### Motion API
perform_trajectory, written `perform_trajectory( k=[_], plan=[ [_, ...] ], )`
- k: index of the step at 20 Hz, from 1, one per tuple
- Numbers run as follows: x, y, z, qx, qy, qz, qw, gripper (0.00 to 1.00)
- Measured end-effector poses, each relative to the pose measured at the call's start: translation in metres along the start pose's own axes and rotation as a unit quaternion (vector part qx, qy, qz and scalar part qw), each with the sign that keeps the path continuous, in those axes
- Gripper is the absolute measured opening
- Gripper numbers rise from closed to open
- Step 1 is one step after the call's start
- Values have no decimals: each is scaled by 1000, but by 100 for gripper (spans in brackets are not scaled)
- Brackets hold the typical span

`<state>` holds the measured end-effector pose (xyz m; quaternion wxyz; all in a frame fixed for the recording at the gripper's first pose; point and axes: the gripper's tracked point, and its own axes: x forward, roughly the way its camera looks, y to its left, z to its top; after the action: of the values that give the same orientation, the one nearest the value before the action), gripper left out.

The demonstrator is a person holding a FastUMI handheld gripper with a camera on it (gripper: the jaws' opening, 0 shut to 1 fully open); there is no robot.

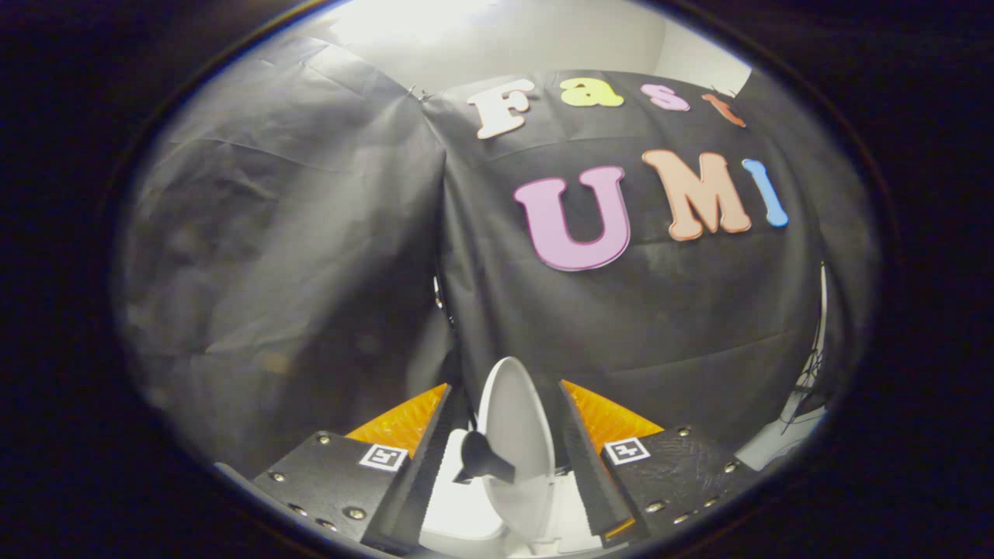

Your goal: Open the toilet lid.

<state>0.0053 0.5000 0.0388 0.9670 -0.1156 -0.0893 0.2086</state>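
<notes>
Toilet lid [514, 431] raised near upright, edge-on between gripper [503, 423] fingers, above white toilet [458, 505]. Fingers spread, apparently not pressing lid. Dark knob [480, 460] on lid's left face. Black cloth wall [311, 272] beyond.

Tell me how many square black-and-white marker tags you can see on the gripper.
2. One marker tag sits on the left finger's plate, the other tag on the right finger's plate. The raised toilet lid stands between the open jaws of the gripper. Others may be hidden.
</notes>
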Motion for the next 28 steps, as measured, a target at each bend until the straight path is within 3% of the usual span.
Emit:
perform_trajectory(
  k=[2,6,11,15,21,28],
  plan=[
    [-9,-26,22,-8,-18,-22,1000,77],
    [-33,-115,54,-28,-42,-104,993,77],
    [-81,-246,71,-59,-47,-221,972,77],
    [-128,-338,78,-84,-50,-285,953,77],
    [-196,-435,75,-86,-62,-342,934,78],
    [-238,-507,20,-65,-46,-376,923,78]
  ],
)
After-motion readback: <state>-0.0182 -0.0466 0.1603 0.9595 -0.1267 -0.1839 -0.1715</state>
